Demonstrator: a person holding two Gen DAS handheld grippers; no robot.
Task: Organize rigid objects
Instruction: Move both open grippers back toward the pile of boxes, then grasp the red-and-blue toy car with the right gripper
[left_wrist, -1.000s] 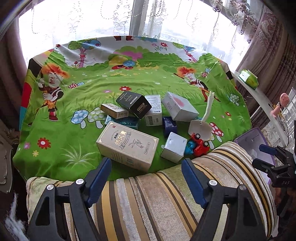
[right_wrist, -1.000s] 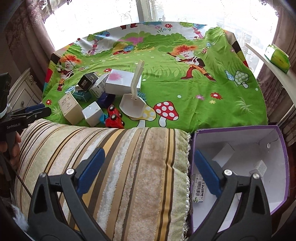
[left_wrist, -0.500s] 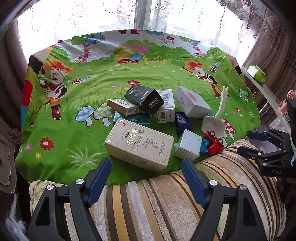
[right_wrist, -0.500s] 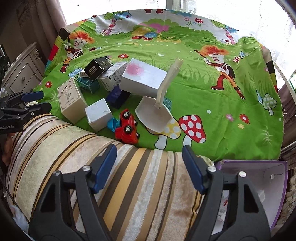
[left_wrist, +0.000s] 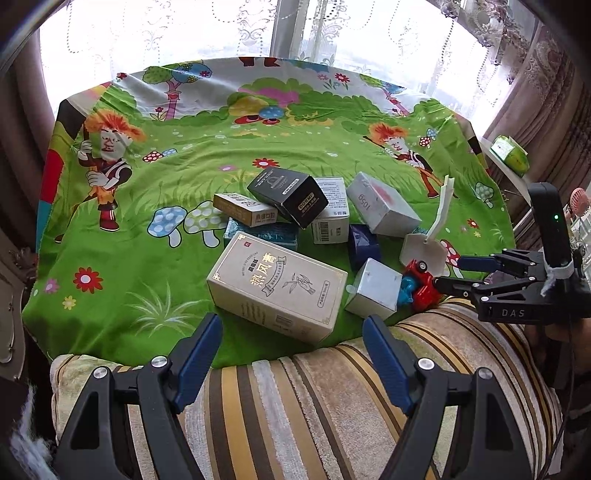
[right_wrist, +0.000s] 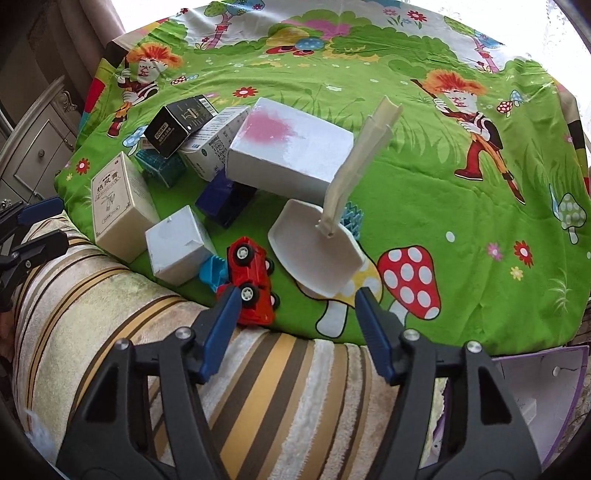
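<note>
Left gripper (left_wrist: 290, 349): fingers wide apart, holding nothing, above striped cushion (left_wrist: 314, 413). Beige carton (left_wrist: 277, 286) just beyond. Centre: box cluster; black box (left_wrist: 288, 195) on top. Red toy car (right_wrist: 251, 280), white scoop (right_wrist: 317, 251) near right. Right gripper (right_wrist: 293, 319): fingers spread, holding nothing, left finger beside car.

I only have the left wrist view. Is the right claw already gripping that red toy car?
Observer: No. In the right wrist view the right claw is open. Its left fingertip overlaps the near end of the red toy car in the image, and nothing is clamped.
Operator: Is there a bin anywhere for these things?
Observer: Yes. An open purple-edged box shows at the lower right of that view, just past the end of the striped cushion.
Operator: Is it full?
Observer: Only its corner is in frame. The white inside that shows looks mostly bare.
</note>
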